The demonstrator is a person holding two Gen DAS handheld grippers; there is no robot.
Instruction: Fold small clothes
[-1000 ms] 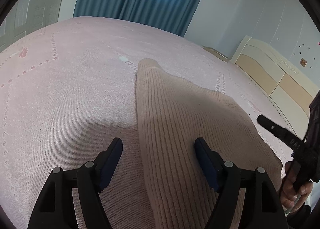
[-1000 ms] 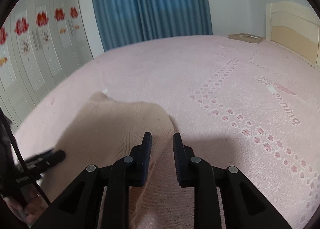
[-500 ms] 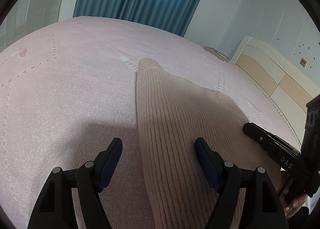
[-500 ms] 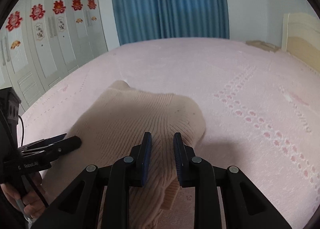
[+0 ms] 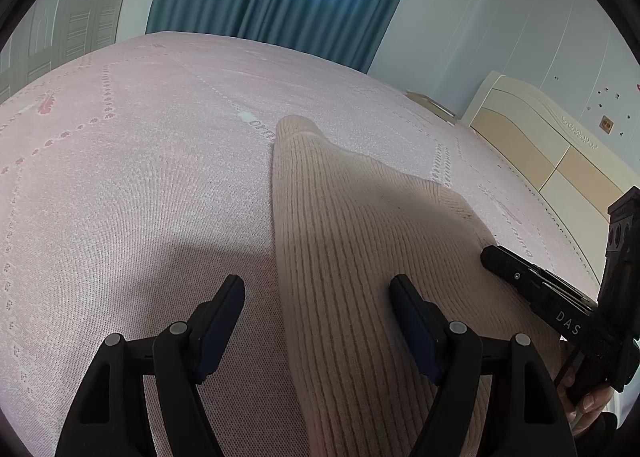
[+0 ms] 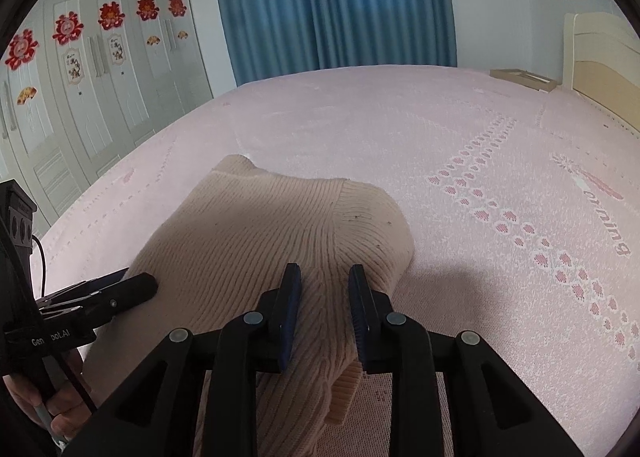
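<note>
Right wrist view shows our right gripper (image 6: pixel 325 281) with its jaws drawn narrow around a raised ridge of the beige knit sweater (image 6: pixel 256 233), which lies on the pink bedspread (image 6: pixel 460 129). Our left gripper (image 5: pixel 316 297) hangs wide open over the sweater's edge, holding nothing. We judge the bite shallow: the ribbed knit could slip free mid-fold, or the unpinned side could drag and bunch.
</note>
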